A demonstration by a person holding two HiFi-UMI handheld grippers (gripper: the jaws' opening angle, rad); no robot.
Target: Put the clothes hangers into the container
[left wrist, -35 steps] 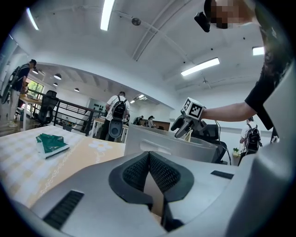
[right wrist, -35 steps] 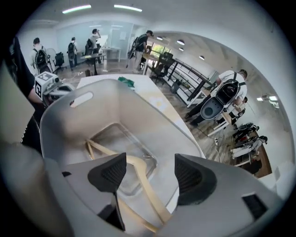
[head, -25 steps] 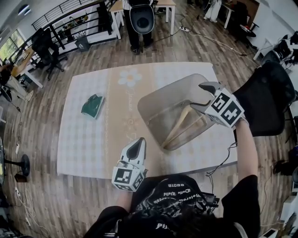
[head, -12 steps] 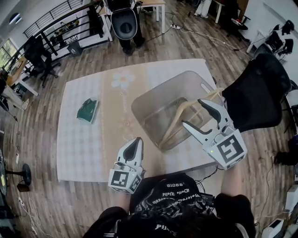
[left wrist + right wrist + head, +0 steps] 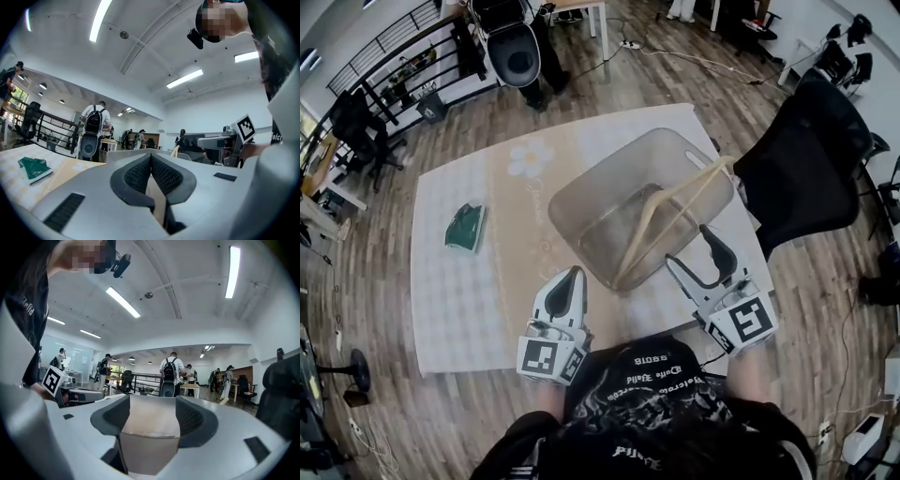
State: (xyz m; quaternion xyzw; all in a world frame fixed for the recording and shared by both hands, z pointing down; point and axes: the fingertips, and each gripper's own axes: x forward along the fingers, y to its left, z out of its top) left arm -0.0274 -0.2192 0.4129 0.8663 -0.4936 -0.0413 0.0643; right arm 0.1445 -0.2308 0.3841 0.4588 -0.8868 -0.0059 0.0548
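Two wooden hangers (image 5: pixel 670 217) lie slanted in the container (image 5: pixel 581 192), their ends poking over its right rim toward the chair (image 5: pixel 802 159). Broad surface (image 5: pixel 459 291) lies open between the container and a green item (image 5: pixel 464 228). The right claw (image 5: pixel 689 246) has drawn back from over the container to the near edge. It is wide open and empty, its jaws just closing slightly. The left claw (image 5: pixel 572 274) is pressed together on nothing.

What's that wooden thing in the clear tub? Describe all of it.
A clothes hanger of pale wood: slim arms and a straight bar forming a flat triangle. It lies slanted in the translucent container, one end down at the near corner, the other resting on the far right rim. No hook can be made out.
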